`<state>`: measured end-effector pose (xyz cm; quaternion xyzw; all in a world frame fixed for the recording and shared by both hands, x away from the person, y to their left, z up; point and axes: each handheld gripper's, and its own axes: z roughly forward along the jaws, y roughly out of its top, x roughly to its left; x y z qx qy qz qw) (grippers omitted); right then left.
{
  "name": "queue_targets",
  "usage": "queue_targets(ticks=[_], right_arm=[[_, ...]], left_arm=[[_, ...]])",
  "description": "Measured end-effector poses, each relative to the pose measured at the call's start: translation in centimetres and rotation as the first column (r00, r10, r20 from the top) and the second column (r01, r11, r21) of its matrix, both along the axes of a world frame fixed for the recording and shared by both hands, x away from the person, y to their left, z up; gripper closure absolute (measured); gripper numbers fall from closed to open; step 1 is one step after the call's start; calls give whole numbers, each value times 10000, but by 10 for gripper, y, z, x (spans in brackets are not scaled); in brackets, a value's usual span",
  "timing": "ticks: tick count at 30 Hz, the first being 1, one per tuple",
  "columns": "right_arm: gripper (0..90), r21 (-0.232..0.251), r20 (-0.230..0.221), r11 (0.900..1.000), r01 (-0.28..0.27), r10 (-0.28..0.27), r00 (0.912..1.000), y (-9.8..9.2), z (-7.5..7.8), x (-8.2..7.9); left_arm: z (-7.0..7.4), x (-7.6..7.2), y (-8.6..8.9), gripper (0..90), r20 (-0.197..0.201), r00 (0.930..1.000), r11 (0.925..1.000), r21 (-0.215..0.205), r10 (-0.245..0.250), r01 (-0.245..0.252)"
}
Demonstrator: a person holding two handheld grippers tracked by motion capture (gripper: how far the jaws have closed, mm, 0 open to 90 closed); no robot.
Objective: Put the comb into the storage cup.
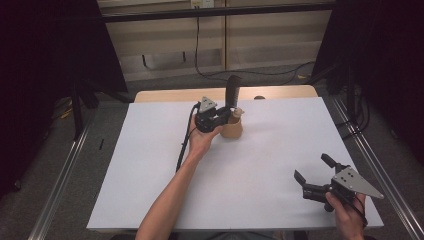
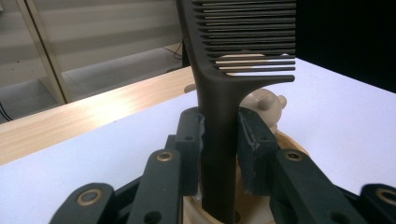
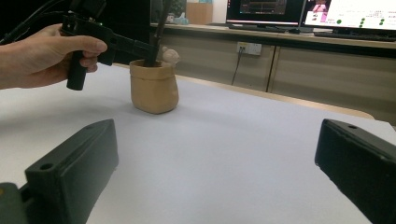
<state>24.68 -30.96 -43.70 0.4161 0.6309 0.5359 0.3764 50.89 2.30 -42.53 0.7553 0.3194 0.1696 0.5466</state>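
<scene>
A tan pot [image 1: 232,128] stands upright at the far middle of the white table [image 1: 150,165]; in the right gripper view the pot [image 3: 154,87] is far off at the left. A black comb [image 2: 219,121] stands upright with its handle down in the pot and its teeth up. My left gripper [image 1: 226,114] is shut on the comb's handle just above the pot's rim, both pads pressed on it. A small pale knob [image 2: 265,102] pokes up behind the comb. My right gripper [image 1: 313,168] hovers open near the table's front right corner, nothing between its jaws.
A wooden board [image 1: 170,95] lines the table's far edge. Metal rails [image 1: 65,170] run along both sides of the table. Cables [image 1: 235,72] lie on the floor behind. Dark curtains hang at left and right.
</scene>
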Motion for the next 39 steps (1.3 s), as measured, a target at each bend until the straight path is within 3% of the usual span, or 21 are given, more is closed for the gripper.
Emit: queue_targets(ticks=[6,15,21,23,28,32,35,39], right_arm=[[0,12,-13,10000,-6,6,10000,0,0,0],[0,44,-52,10000,-59,59,10000,0,0,0],[0,56,-27,10000,-45,45,10000,0,0,0],[0,32,-41,10000,-35,36,10000,0,0,1],[0,-13,-34,10000,-49,49,10000,0,0,1],[0,33,-24,10000,-29,29,10000,0,0,1],[0,33,2,10000,-14,14,10000,0,0,0],[0,30,10,10000,-11,11,10000,0,0,0]], left_arm=[[1,5,-3,710,-144,9999,9991,416,21,-15],[4,6,-7,683,-90,9999,9978,655,-106,111],[5,6,-3,576,-171,9998,9991,425,-34,41],[7,6,-1,543,-64,10000,9985,538,66,-62],[10,5,2,422,-165,9995,9994,192,275,-272],[11,3,1,336,-139,9996,9994,221,262,-258],[13,1,0,247,172,9993,9977,585,339,-349],[15,0,1,143,133,9990,9984,371,418,-422]])
